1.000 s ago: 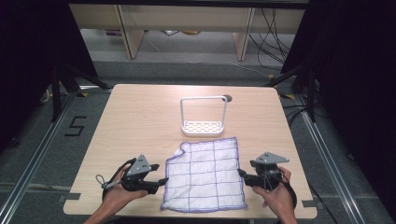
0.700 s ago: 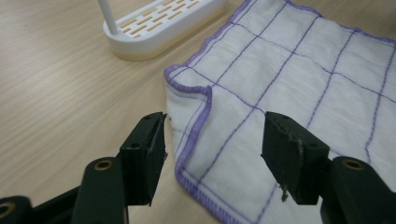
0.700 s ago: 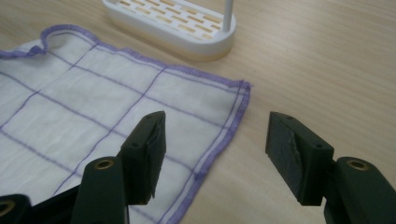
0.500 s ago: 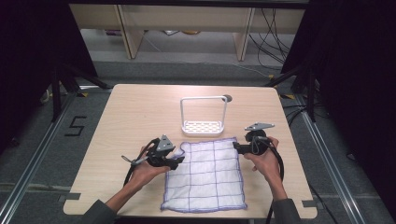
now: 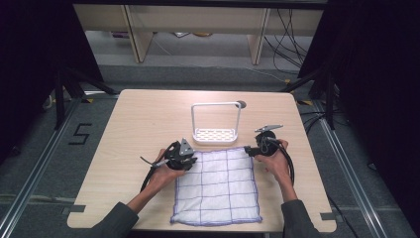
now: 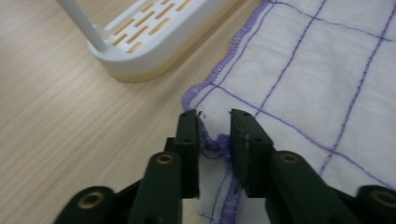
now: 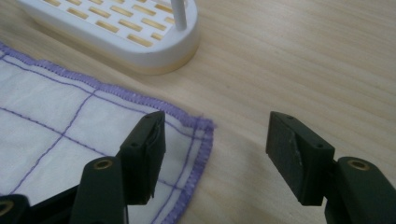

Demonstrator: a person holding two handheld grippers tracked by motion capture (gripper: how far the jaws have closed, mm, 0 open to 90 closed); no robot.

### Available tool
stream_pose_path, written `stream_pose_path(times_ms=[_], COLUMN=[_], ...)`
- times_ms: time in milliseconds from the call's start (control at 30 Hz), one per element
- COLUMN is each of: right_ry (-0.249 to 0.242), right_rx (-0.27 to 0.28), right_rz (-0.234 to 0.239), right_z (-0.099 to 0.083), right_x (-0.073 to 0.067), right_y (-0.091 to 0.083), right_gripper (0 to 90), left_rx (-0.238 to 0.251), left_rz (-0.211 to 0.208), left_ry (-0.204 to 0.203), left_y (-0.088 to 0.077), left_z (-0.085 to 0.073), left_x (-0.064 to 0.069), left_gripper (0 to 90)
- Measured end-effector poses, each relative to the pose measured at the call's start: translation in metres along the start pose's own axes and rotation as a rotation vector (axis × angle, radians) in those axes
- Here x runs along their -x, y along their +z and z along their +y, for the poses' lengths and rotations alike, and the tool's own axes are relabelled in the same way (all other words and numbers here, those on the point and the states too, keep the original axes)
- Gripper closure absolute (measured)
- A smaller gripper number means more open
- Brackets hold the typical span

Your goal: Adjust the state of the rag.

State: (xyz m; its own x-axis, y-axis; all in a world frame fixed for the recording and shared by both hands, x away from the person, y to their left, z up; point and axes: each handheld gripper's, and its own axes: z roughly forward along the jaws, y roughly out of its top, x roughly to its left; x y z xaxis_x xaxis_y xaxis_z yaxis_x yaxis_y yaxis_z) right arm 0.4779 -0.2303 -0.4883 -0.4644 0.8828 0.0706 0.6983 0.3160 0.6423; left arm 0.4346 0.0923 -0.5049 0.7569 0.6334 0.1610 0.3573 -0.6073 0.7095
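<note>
From the high view, a white square cloth with a purple grid and purple stitched hem point(image 5: 217, 186) lies flat on the light wooden tabletop point(image 5: 138, 114), near the person's edge. Just beyond its far edge stands a small white plastic rack with a slotted base and a tall hoop handle point(image 5: 216, 133). The left hand-held gripper point(image 5: 190, 159) sits at the cloth's far-left corner, and the right hand-held gripper point(image 5: 248, 150) at the far-right corner. The cloth shows no fold yet, so the work looks to be at its very start: both far corners are being taken hold of, and lifting and folding are all still to do.

In the left gripper view, the left hand-held gripper point(image 6: 215, 133) has its jaws nearly together, having just been closing, with a bunched bit of the purple hem of the cloth point(image 6: 299, 79) caught between them. The pads appear to pinch that hem, so this corner seems secured. The rack point(image 6: 154, 37) lies just past the corner, apart from the cloth.

In the right gripper view, the right hand-held gripper point(image 7: 219, 135) stands with its jaws wide apart. One jaw rests over the corner of the cloth point(image 7: 70, 116), the other over bare wood beside it. Nothing is pinched here yet; this corner is still to be gripped. The rack point(image 7: 116, 28) sits close behind the hem.
</note>
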Motion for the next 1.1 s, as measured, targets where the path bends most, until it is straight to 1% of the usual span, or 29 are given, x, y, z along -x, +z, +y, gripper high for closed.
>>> stream_pose_path(times_ms=[33, 67, 100, 200, 233, 300, 333, 367, 400, 433, 467, 500, 533, 567, 600, 633, 667, 700, 733, 767, 800, 833, 867, 900, 933, 967, 1033, 1067, 1100], right_ry=[0.000, 0.013, 0.004, -0.001, 0.020, 0.034, 0.021, -0.014, 0.002, 0.002, -0.030, -0.030, -0.029, -0.029, -0.075, -0.067, -0.093, -0.111, -0.111, -0.106, -0.123, -0.127, -0.127, -0.158, -0.144, -0.144, -0.144, -0.146, -0.146], right_rx=[0.000, -0.011, 0.001, -0.010, -0.018, -0.027, -0.020, -0.022, -0.031, -0.031, -0.022, -0.022, -0.047, -0.047, -0.045, -0.050, -0.023, -0.025, -0.025, 0.000, 0.005, 0.020, 0.020, 0.049, 0.051, 0.051, 0.058, 0.082, 0.082], right_rz=[0.000, 0.019, 0.016, 0.018, 0.020, 0.023, 0.020, 0.011, 0.020, 0.020, 0.017, 0.017, 0.031, 0.031, 0.028, 0.030, 0.035, 0.034, 0.034, 0.036, 0.040, 0.041, 0.041, 0.034, 0.041, 0.041, 0.045, 0.050, 0.050], right_z=[0.000, 0.001, 0.001, 0.002, 0.002, 0.002, 0.002, 0.001, 0.001, 0.001, 0.000, 0.000, 0.000, 0.000, -0.001, -0.001, 0.000, 0.002, 0.002, 0.004, 0.006, 0.008, 0.008, 0.009, 0.010, 0.010, 0.010, 0.012, 0.012], right_x=[0.000, 0.001, 0.001, 0.001, -0.001, -0.004, -0.004, -0.003, -0.005, -0.005, -0.005, -0.005, -0.006, -0.006, -0.005, -0.008, -0.007, -0.007, -0.007, -0.009, -0.010, -0.012, -0.012, -0.010, -0.012, -0.012, -0.012, -0.012, -0.012], right_y=[0.000, 0.001, 0.003, 0.003, 0.003, 0.004, 0.005, 0.006, 0.006, 0.006, 0.009, 0.009, 0.008, 0.008, 0.008, 0.005, 0.002, -0.004, -0.004, -0.009, -0.015, -0.023, -0.023, -0.026, -0.033, -0.033, -0.039, -0.044, -0.044], right_gripper=[40.2, 41.4, 41.5, 41.3, 41.6, 44.2, 45.7, 47.2, 49.7, 49.7, 58.4, 58.4, 71.5, 71.5, 84.4, 86.9, 88.0, 88.5, 88.5, 88.7, 88.9, 89.0, 89.0, 89.0, 89.0, 89.0, 89.1, 89.2, 89.2], left_rx=[0.010, 0.045, 0.041, 0.040, 0.047, 0.054, 0.051, 0.051, 0.051, 0.053, 0.056, 0.061, 0.060, 0.061, 0.065, 0.065, 0.084, 0.086, 0.086, 0.096, 0.097, 0.102, 0.102, 0.112, 0.121, 0.121, 0.139, 0.155, 0.155], left_rz=[0.007, 0.003, -0.003, -0.010, -0.018, -0.032, -0.033, -0.035, -0.035, -0.036, -0.039, -0.043, -0.046, -0.042, -0.045, -0.045, -0.036, -0.035, -0.035, -0.039, -0.041, -0.042, -0.042, -0.038, -0.038, -0.038, -0.031, -0.028, -0.028], left_ry=[-0.003, -0.043, -0.044, -0.042, -0.055, -0.073, -0.070, -0.066, -0.066, -0.064, -0.065, -0.071, -0.073, -0.073, -0.073, -0.073, -0.087, -0.088, -0.088, -0.099, -0.103, -0.118, -0.118, -0.133, -0.134, -0.134, -0.141, -0.147, -0.147], left_y=[-0.001, -0.002, -0.003, -0.005, -0.005, -0.006, -0.006, -0.006, -0.006, -0.006, -0.006, -0.006, -0.007, -0.007, -0.009, -0.009, -0.011, -0.012, -0.012, -0.013, -0.014, -0.015, -0.015, -0.016, -0.020, -0.020, -0.024, -0.028, -0.028], left_z=[-0.001, -0.002, -0.002, -0.003, -0.004, -0.005, -0.005, -0.005, -0.005, -0.005, -0.005, -0.005, -0.005, -0.005, -0.005, -0.005, -0.006, -0.006, -0.006, -0.007, -0.008, -0.009, -0.009, -0.008, -0.007, -0.007, -0.003, 0.003, 0.003], left_x=[-0.002, -0.006, -0.008, -0.010, -0.011, -0.012, -0.012, -0.012, -0.012, -0.013, -0.013, -0.013, -0.014, -0.014, -0.015, -0.015, -0.017, -0.019, -0.019, -0.021, -0.023, -0.026, -0.026, -0.027, -0.029, -0.029, -0.031, -0.032, -0.032], left_gripper=[76.7, 81.0, 81.8, 82.8, 82.8, 83.4, 83.5, 83.5, 83.5, 83.5, 83.6, 83.6, 83.6, 83.6, 83.7, 83.7, 83.7, 83.8, 83.9, 83.9, 83.9, 84.0, 84.1, 84.1, 84.1, 84.2, 84.3, 84.3, 84.3])
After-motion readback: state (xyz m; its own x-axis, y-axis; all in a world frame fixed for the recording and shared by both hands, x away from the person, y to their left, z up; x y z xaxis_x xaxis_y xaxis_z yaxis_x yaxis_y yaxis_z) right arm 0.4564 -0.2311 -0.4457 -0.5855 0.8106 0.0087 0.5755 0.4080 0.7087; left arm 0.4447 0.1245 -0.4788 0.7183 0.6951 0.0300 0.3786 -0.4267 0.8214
